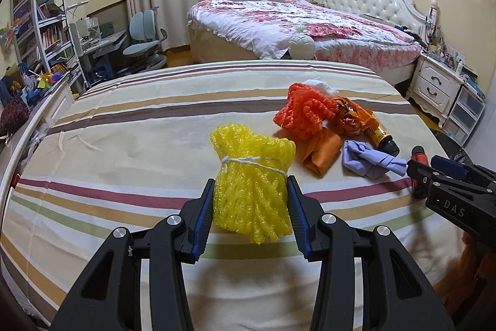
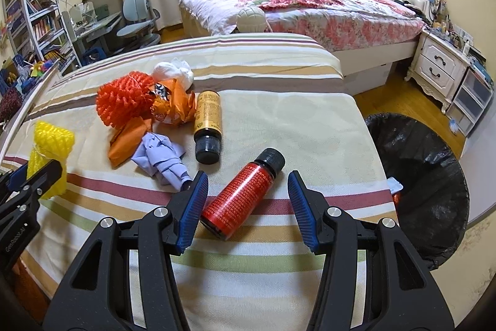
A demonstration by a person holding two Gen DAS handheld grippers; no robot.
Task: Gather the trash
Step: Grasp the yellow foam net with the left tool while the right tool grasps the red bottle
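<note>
Yellow foam netting (image 1: 252,176), bundled with a white string, fills the lower centre of the left wrist view, and the left gripper (image 1: 251,197) has its blue pads pressed against both sides of the bundle below the string: a pinch on soft, springy stuff. To do this step well, I judge the squeeze should stay firm, since foam mesh gives and can slide out, and the lift should go straight up before swinging toward the black-lined trash bin (image 2: 434,176) at the right edge of the right wrist view.

In that view's lower centre the right gripper (image 2: 248,200) stands spread around the red bottle (image 2: 243,194), which lies slantwise on the striped bedcover (image 2: 279,120); the left pad looks close to the bottle's base and the right pad stands clear. The bottle is round and may roll, so closing squarely across its body, not near the black cap, seems safest.

Left in the upper-left pile are the orange foam netting (image 2: 124,101), an orange wrapper (image 2: 173,107), an amber bottle (image 2: 208,126), lilac crumpled paper (image 2: 161,158) and a white wad (image 2: 173,70).
</note>
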